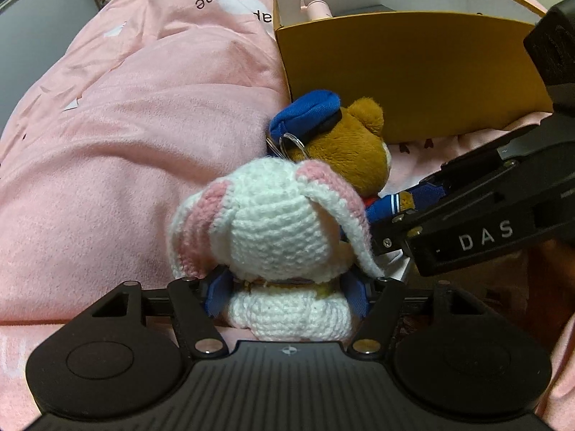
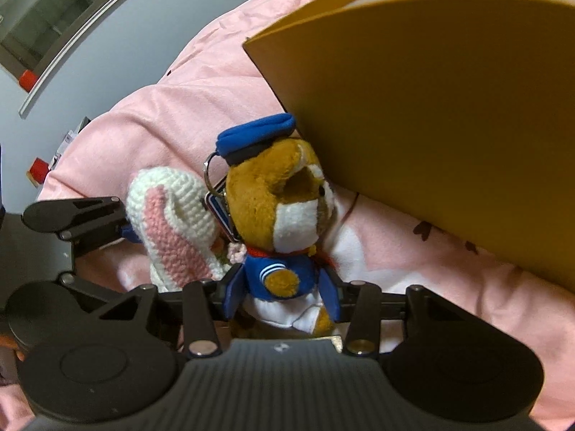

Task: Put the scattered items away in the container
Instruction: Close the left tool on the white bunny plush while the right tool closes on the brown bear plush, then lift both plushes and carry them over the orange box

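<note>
Two toys side by side on the pink duvet (image 1: 125, 143), just short of the yellow box (image 1: 413, 72). Left gripper (image 1: 287, 291) clamped round the crocheted bunny (image 1: 273, 230)'s body; right gripper (image 2: 284, 298) clamped on the sailor bear (image 2: 280, 222)'s torso. Both tilted steeply downward, gripped low, probably to lift over the box wall.

There are two soft toys: one white knitted rabbit (image 1: 280, 230) and one brown bear (image 2: 280, 215) in blue cap; one yellow box (image 1: 413, 72); one pink thing (image 1: 316, 9) inside it; two grippers (image 1: 287, 287) (image 2: 284, 291)
</note>
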`<state>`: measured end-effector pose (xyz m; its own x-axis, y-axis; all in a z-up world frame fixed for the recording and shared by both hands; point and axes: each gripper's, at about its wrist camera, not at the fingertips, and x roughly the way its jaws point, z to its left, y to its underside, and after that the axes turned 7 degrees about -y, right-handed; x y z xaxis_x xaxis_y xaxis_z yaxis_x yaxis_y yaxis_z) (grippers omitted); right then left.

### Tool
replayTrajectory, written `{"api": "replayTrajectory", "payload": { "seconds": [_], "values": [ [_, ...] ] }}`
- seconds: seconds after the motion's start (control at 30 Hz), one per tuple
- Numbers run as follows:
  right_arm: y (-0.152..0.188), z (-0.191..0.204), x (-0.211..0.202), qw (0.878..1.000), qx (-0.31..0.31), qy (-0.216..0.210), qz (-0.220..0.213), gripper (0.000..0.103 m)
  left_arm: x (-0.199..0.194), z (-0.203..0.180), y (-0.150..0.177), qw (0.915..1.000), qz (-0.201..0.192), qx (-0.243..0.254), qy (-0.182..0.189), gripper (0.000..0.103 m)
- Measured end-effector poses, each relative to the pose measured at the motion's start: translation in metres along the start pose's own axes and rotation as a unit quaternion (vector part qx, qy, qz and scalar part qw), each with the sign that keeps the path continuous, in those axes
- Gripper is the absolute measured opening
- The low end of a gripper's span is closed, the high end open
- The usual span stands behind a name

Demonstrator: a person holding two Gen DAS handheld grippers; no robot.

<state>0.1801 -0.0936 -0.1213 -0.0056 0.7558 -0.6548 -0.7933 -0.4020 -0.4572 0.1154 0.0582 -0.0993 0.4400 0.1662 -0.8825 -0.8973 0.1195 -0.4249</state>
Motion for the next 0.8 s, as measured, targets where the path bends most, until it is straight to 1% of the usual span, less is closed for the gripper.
{"api": "replayTrajectory", "payload": {
  "seconds": [0.13,0.3,0.43,0.5,0.67,0.8],
  "values": [
    [0.001,-0.005,0.002,0.999,0.028,-0.016,-0.007,0.042,-0.005,0.006,0.002,0.9998,-0.011,-0.018,0.005,0.064],
    [0.004,0.010,-0.010,1.000,0.006,-0.004,-0.026,0.038,-0.016,0.013,0.005,0.9986,-0.029,-0.040,0.021,0.061],
    [0.008,0.023,-0.030,0.999,-0.004,0.010,-0.049,0.037,-0.029,0.014,0.006,0.9965,-0.046,-0.051,0.047,0.060],
    [0.010,0.030,-0.039,0.998,-0.009,0.022,-0.060,0.037,-0.038,0.013,0.007,0.9957,-0.059,-0.047,0.053,0.060],
    [0.017,0.043,-0.065,0.995,-0.008,0.050,-0.087,0.037,-0.061,0.007,0.005,0.9915,-0.091,-0.033,0.086,0.060],
    [0.023,0.044,-0.095,0.992,-0.006,0.064,-0.112,0.037,-0.073,0.008,0.001,0.9881,-0.108,-0.040,0.102,0.060]
  ]
}}
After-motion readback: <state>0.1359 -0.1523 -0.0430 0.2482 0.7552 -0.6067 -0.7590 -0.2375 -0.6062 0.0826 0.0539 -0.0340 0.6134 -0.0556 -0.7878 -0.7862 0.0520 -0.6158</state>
